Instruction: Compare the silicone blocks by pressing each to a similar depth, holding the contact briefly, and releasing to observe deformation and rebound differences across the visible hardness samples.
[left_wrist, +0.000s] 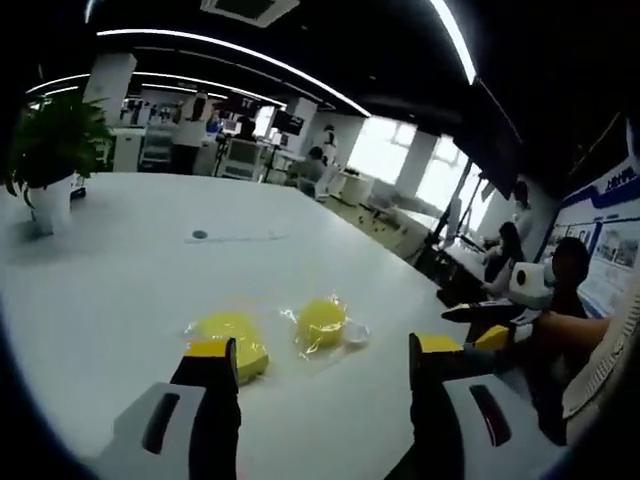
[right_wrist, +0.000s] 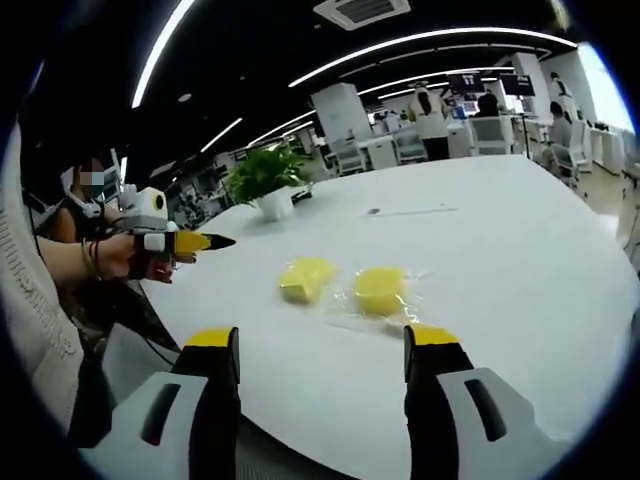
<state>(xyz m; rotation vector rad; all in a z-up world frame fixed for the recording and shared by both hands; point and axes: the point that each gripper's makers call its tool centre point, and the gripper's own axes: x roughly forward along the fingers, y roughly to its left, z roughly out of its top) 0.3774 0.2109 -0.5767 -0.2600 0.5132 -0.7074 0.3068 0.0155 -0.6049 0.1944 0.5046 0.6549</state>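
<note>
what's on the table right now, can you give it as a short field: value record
surface: white table
samples: two yellow silicone blocks, each in clear wrap, side by side and apart
flatter block
rounder block
left hand-held gripper: jaws open, above the table, near the blocks, holding nothing
right hand-held gripper: jaws open, short of the blocks, holding nothing
contact: neither block is being pressed
also on table: potted plant in a white pot at the far side
background: open office with people seated and standing
</note>
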